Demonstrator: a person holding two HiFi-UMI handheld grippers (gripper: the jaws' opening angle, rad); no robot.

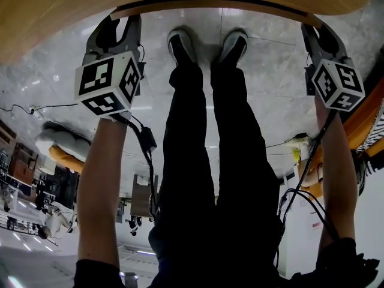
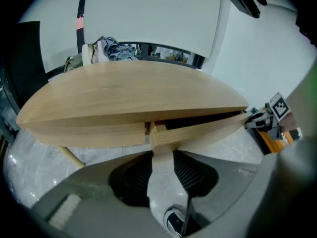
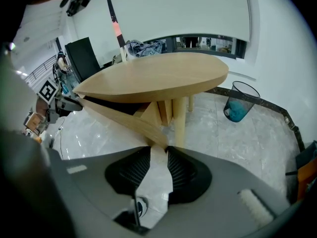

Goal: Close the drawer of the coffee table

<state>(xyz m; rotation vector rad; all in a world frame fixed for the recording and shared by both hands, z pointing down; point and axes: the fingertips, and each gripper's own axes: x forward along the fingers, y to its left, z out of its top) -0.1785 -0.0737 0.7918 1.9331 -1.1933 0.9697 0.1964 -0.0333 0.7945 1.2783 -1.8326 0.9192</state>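
Left gripper and right gripper, head view: you hold both at the near edge of the coffee table, one at each end of the drawer front, well apart. Drawer sits part-way out, with a dark slit between its front and the tabletop. Your shoes are on the marble floor between the two tools, near the table

Left gripper view: jaws of your left gripper are clamped on the left end of the drawer front, and wood fills the gap at the tips. Front angles away from the coffee table edge toward the right, the dark gap widening there. Right gripper shows at that far end

Right gripper view: jaws of your right gripper are closed on the right end of the drawer front. Panel runs left to your left gripper. Table legs stand just behind, and a bin is on the floor, far right
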